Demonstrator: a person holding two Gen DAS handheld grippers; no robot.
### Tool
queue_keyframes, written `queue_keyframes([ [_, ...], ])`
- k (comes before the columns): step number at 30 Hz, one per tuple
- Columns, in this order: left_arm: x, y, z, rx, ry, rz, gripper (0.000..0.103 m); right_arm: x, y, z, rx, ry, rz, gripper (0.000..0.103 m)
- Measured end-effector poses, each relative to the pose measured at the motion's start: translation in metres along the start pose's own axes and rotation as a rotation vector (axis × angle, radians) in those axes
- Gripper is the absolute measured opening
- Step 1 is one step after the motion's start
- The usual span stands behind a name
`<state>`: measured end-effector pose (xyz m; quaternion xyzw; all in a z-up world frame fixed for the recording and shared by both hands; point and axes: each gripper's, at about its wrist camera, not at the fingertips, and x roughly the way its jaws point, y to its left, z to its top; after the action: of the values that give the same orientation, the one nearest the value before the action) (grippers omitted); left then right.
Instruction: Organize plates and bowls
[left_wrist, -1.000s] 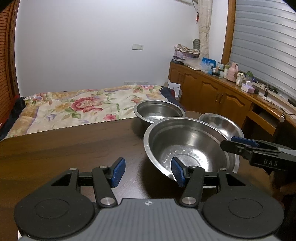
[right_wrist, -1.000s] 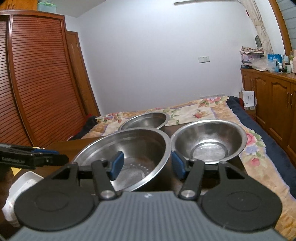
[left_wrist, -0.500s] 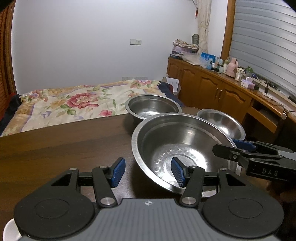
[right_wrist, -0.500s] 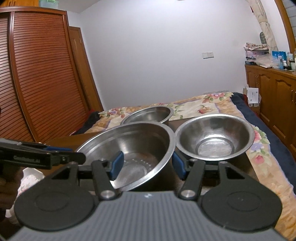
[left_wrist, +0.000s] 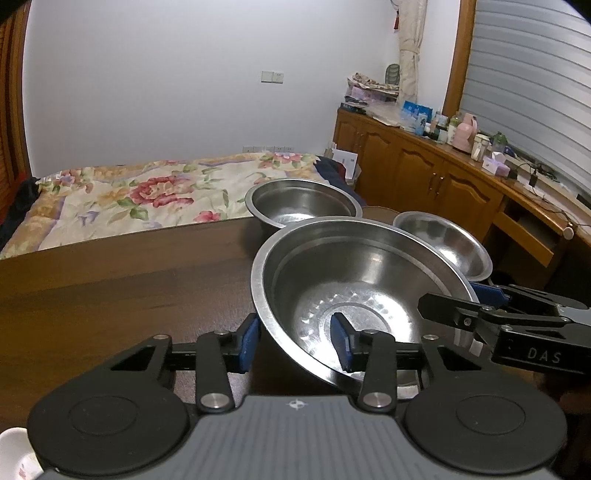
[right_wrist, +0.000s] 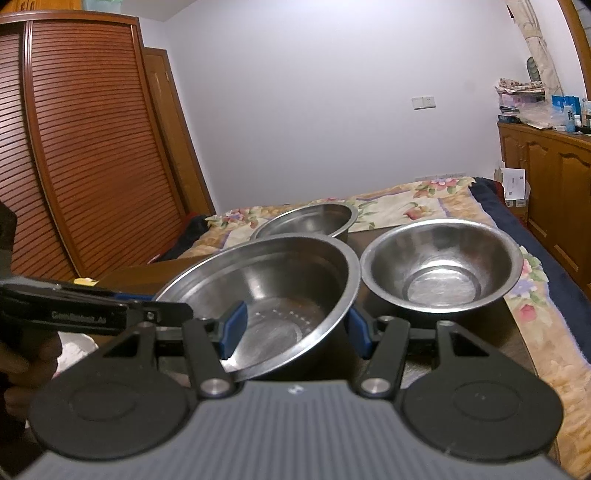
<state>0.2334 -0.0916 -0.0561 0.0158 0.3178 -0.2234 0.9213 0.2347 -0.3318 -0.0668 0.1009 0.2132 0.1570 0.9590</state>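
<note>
Both hand-held grippers straddle the rim of one big steel bowl (left_wrist: 365, 291), which I take as my landmark. My left gripper (left_wrist: 295, 343) has its blue pads spread apart, one outside the bowl's near wall and one inside above the dimpled bottom; neither pad seems to press the metal, though I cannot tell for certain. My right gripper (right_wrist: 293, 328) is likewise spread wide, its left pad inside the bowl and its right pad outside the wall, with a gap at each. From the left wrist view the right gripper shows at the bowl's far right rim, and from the right wrist view the left one shows at its left rim. The big bowl sits tilted on a dark wooden table (left_wrist: 122, 288). Behind it stands a deeper steel bowl (left_wrist: 303, 203), and just beside it to the right a smaller steel bowl (right_wrist: 441, 266), its rim close to the big one's. Beyond the table lies a bed with a floral cover (left_wrist: 147, 192)
</note>
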Motion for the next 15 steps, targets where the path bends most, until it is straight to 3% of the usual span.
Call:
queue_keyframes([
  [3,0.002,0.0,0.0,-0.002,0.002,-0.005,0.04,0.002,-0.001,0.0,0.007,0.006,0.007,0.059],
  [5,0.002,0.0,0.0,-0.002,0.008,0.0,0.032,0.003,-0.001,0.0,0.006,0.01,0.004,0.056],
  [8,-0.001,0.002,-0.001,-0.017,0.01,-0.004,0.031,0.003,-0.001,0.0,0.009,0.013,-0.01,0.044],
  [15,-0.026,0.002,-0.004,-0.03,-0.015,-0.021,0.03,-0.011,0.005,0.0,0.036,0.014,0.019,0.041],
])
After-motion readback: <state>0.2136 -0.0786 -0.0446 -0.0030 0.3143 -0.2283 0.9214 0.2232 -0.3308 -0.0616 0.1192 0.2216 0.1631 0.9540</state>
